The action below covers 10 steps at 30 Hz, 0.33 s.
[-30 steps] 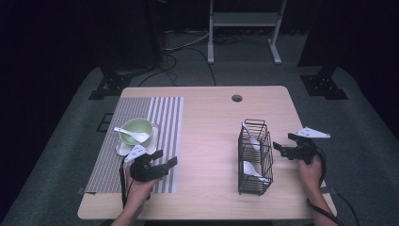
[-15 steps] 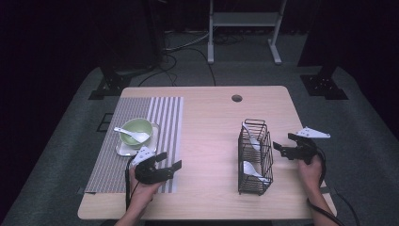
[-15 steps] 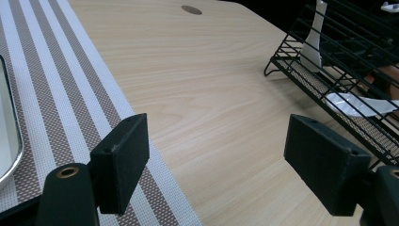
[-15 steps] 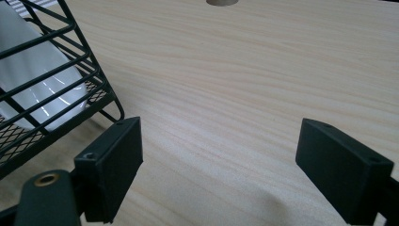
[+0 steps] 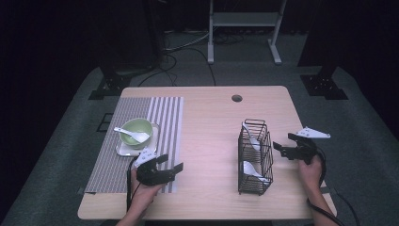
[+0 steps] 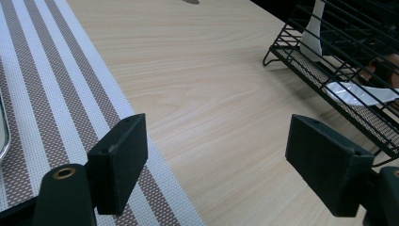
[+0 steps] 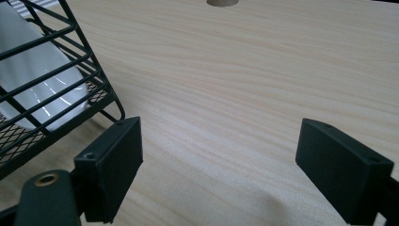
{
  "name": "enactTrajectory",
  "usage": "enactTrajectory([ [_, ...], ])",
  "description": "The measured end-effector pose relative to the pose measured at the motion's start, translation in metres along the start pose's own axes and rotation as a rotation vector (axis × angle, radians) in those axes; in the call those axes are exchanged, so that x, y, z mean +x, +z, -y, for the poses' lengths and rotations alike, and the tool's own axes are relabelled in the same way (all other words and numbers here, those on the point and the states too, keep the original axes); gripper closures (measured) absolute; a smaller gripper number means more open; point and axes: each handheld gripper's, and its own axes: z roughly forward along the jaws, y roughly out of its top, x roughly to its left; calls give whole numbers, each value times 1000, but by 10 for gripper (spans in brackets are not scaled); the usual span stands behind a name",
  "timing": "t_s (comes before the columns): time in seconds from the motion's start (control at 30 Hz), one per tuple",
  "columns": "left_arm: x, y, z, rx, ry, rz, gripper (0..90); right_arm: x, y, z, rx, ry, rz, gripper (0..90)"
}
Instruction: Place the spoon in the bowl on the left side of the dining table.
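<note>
Bare wood is seen mid-frame in the high view between the striped mat [image 5: 136,141] at left and the black wire rack [image 5: 254,156] at right, white spoons [image 5: 251,170] inside. Left gripper [image 5: 170,167] is held open and empty at lower left; right gripper [image 5: 281,149], open, beside the rack.

Left gripper view: jaws spread wide over the mat edge [image 6: 70,99]; rack [image 6: 339,61] at upper right.

Right gripper view: jaws wide apart, nothing held; rack corner [image 7: 42,80] at upper left.

**Left gripper pulls back from bowl**

Left gripper [image 5: 170,163] is now farther right and nearer the table's front edge than a second ago, over the striped placemat's [image 5: 167,113] right border. It has moved clear of the green bowl [image 5: 136,132]; jaws wide apart, pointing toward the wire rack [image 5: 255,157].
</note>
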Motion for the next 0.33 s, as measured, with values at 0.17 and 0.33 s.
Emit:
enactTrajectory([
  [0.17,-2,1,0,6,17,2,201,0,0,0,2,2,0,141],
  [0.33,-3,2,1,14,29,10,198,0,0,0,2,1,1,141],
])
